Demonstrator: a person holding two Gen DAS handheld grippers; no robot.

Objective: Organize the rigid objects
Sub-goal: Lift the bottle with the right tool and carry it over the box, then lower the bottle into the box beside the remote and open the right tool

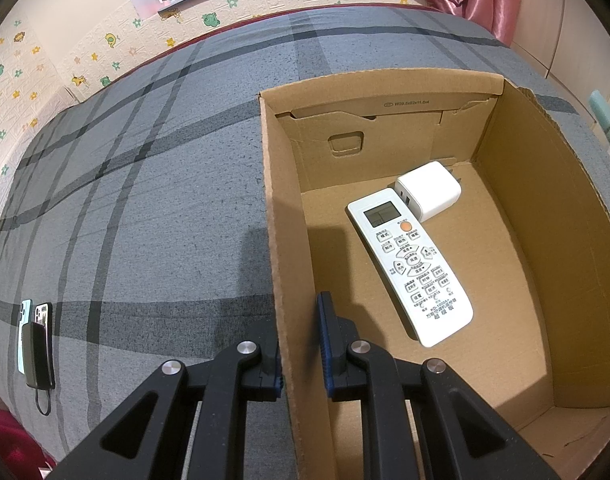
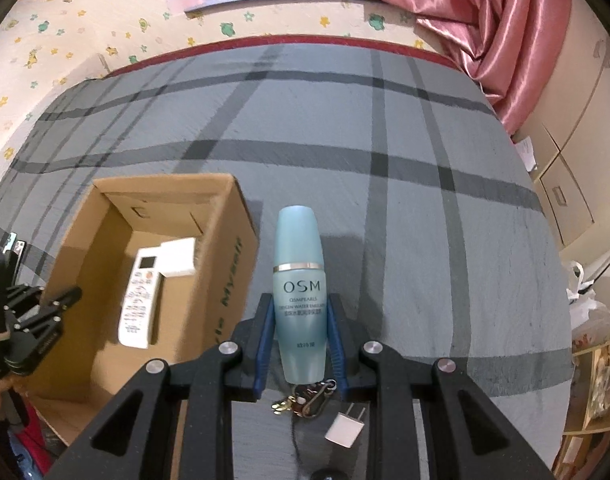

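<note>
Bed point(image 2: 405, 200) with grey plaid cover fills both views, wide bare fabric ahead and to the right of the right gripper point(image 2: 301, 344). Cardboard box point(image 1: 289, 240), top open, sits left of that gripper and slightly ahead; its near right wall is the edge to clear.

Left gripper point(image 1: 301, 344) straddles the box's left wall, one finger outside, one inside, jaws clamped onto the cardboard, so it looks like it's steadying the box.

Inside the box, ahead-right of the left gripper: white remote point(image 1: 411, 268) lying flat, diagonal, with the white charger block point(image 1: 429, 190) at its far end, touching or overlapping the top corner. Box floor right of the remote and near the right wall looks free.

Right gripper is closed on the blue lotion bottle point(image 2: 299, 296), pads on the lower body either side, bottle upright along the fingers, off the bed.

Step, judged: carrying the bottle toward the box. Next needs a move left, bottle base above the right wall rim, then down into the free floor, not onto the remote.

Below the right gripper, on the bed: key bunch point(image 2: 305, 396) and small white plug point(image 2: 345, 426), not yet packed. Far left of the left gripper: phones and a power bank point(image 1: 37, 344), near the bed edge.
</note>
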